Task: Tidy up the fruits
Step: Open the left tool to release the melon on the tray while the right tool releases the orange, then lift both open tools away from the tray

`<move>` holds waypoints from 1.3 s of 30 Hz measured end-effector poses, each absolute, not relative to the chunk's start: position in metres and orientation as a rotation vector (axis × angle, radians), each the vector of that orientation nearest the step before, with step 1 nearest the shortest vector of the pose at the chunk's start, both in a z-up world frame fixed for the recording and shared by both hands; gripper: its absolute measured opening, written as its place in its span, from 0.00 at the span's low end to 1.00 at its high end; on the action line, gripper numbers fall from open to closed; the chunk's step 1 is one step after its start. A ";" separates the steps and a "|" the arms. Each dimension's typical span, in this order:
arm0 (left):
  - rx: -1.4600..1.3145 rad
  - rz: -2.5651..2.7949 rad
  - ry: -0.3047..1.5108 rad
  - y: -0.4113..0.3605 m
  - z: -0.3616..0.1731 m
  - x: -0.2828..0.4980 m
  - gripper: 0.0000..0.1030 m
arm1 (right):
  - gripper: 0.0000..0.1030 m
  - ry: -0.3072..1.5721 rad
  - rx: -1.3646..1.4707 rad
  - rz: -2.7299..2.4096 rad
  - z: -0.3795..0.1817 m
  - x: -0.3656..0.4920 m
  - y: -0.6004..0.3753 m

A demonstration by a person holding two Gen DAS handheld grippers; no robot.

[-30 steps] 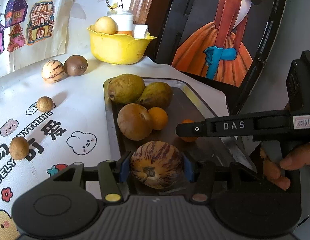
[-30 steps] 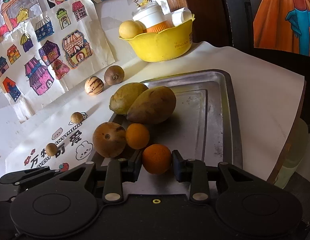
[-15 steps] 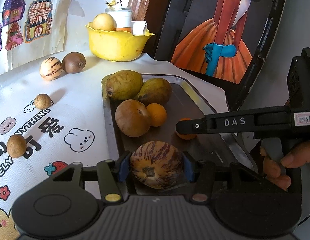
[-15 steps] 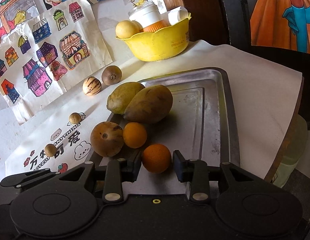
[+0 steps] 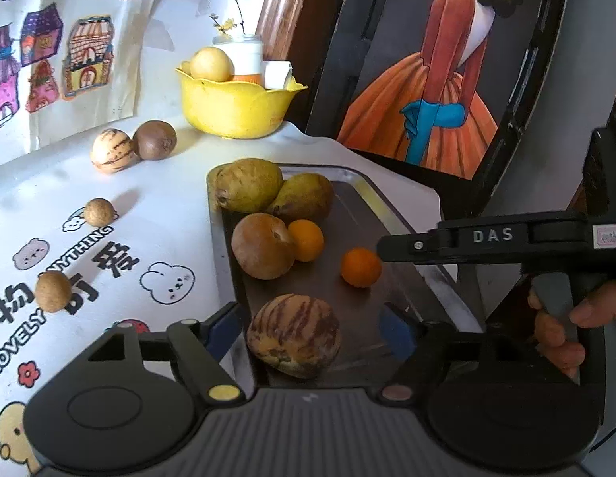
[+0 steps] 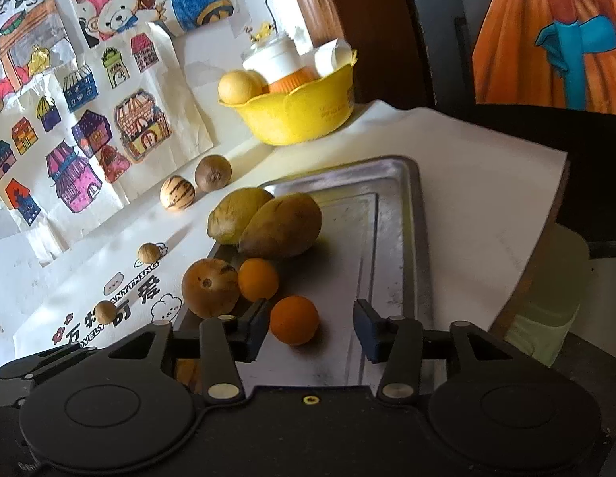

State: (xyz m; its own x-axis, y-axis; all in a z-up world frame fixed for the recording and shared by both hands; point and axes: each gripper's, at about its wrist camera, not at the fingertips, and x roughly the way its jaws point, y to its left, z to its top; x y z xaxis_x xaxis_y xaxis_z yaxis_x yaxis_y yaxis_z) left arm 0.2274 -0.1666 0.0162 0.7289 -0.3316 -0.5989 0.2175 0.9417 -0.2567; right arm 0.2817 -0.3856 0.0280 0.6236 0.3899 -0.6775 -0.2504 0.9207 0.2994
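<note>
A purple-striped yellow fruit [image 5: 294, 336] rests on the metal tray [image 5: 363, 187] between the fingers of my left gripper [image 5: 308, 332]. The jaws are opening, with a gap on each side of the fruit. In the right wrist view a small orange [image 6: 294, 320] lies on the tray [image 6: 391, 214] between the fingers of my right gripper [image 6: 312, 328]. These jaws are opening too, with a wide gap on the orange's right side. The left wrist view shows that orange [image 5: 361, 267] just off the tip of the right gripper's black finger [image 5: 419, 244].
Two green-brown pears [image 5: 248, 185], a brown round fruit [image 5: 262, 246] and another orange [image 5: 306, 239] fill the tray's far left. On the printed cloth lie a striped fruit [image 5: 111, 152], a kiwi [image 5: 155, 140] and two small brown fruits [image 5: 51, 291]. A yellow bowl [image 5: 236, 109] stands behind.
Both grippers have opened. The left let go of the striped fruit and the right let go of the orange, and both fruits now sit on the tray.
</note>
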 end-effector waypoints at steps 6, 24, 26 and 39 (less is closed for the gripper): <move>-0.202 -0.274 0.643 -0.153 0.032 0.210 0.93 | 0.66 0.782 0.166 0.355 0.045 0.263 -0.390; -0.249 -0.089 0.615 -0.080 0.043 0.153 0.99 | 0.99 0.755 0.089 0.375 0.078 0.190 -0.373; -0.248 -0.068 0.620 -0.068 0.041 0.147 1.00 | 0.99 0.778 0.082 0.391 0.077 0.183 -0.367; -0.310 -0.003 0.663 -0.015 0.027 0.113 1.00 | 0.99 0.946 -0.077 0.526 0.062 0.146 -0.291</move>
State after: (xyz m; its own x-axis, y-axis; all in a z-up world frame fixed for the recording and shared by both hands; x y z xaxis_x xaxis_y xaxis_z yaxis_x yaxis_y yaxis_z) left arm 0.1131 -0.0149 0.0265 0.7901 -0.1013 -0.6045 -0.0951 0.9541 -0.2841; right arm 0.1459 -0.2913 0.0615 0.4698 0.3954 -0.7893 -0.4615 0.8722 0.1622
